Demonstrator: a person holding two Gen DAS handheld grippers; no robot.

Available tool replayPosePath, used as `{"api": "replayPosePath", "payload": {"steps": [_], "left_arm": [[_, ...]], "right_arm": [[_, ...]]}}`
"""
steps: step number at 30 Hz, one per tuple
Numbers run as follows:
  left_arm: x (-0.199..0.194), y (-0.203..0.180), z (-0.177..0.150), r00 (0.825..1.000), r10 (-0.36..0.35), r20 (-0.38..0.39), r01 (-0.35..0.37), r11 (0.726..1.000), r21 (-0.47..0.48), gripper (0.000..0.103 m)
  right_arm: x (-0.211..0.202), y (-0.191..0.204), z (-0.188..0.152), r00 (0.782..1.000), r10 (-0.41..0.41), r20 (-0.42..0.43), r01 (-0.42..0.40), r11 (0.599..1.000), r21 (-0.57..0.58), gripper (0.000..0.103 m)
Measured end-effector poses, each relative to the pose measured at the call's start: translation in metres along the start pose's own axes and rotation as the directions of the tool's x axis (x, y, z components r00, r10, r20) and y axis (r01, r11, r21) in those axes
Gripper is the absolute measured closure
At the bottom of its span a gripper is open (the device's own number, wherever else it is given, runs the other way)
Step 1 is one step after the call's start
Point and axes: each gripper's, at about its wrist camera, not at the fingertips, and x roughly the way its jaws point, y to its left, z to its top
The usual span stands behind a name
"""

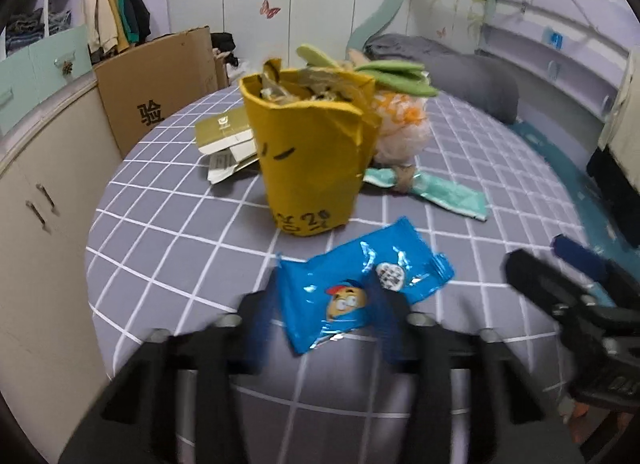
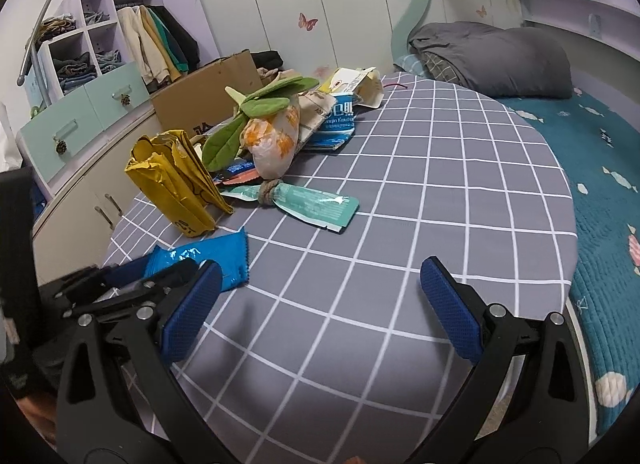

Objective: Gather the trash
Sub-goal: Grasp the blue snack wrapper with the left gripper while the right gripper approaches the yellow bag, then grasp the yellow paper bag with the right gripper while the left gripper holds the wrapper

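Left gripper [image 1: 326, 328]: jaws spread, blurred, flanking the blue snack wrapper [image 1: 362, 292] lying flat on the grey checked cloth [image 2: 400, 204]; contact cannot be told. Beyond the wrapper stands the yellow paper bag [image 1: 310, 152], stuffed with scraps. Right gripper [image 2: 320, 304]: jaws wide, empty, with the wrapper just left of its left finger.

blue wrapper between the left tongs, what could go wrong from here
The blue wrapper lies flat and glossy between the open left tongs, so the pads could slide off it or pinch the checked sheet. The yellow paper bag behind it is torn, crumpled and already stuffed; dropping the wrapper in could tip it.
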Motion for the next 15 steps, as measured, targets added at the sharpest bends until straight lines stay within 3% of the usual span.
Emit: {"api": "replayPosePath", "payload": {"steps": [2,4,10,15], "left_arm": [[-0.004,0.004,0.000,1.000,-0.024,0.018,0.024,0.999,-0.036,0.080],[-0.007,0.010,-0.001,0.998,-0.057,0.028,0.059,0.996,-0.072,0.085],[-0.046,0.034,-0.015,0.987,-0.104,0.119,0.120,0.984,-0.131,0.089],[-0.091,0.069,-0.027,0.981,-0.003,0.195,0.035,0.986,-0.161,0.089]], "right_arm": [[0.001,0.002,0.001,1.000,-0.005,-0.006,0.005,1.000,-0.001,0.006],[0.001,0.006,0.000,1.000,-0.004,-0.010,0.004,1.000,-0.005,0.006],[-0.003,0.029,0.005,1.000,0.020,-0.002,-0.020,0.998,-0.065,0.006],[0.001,0.060,0.018,0.998,0.057,0.004,-0.055,0.989,-0.134,0.006]]}}
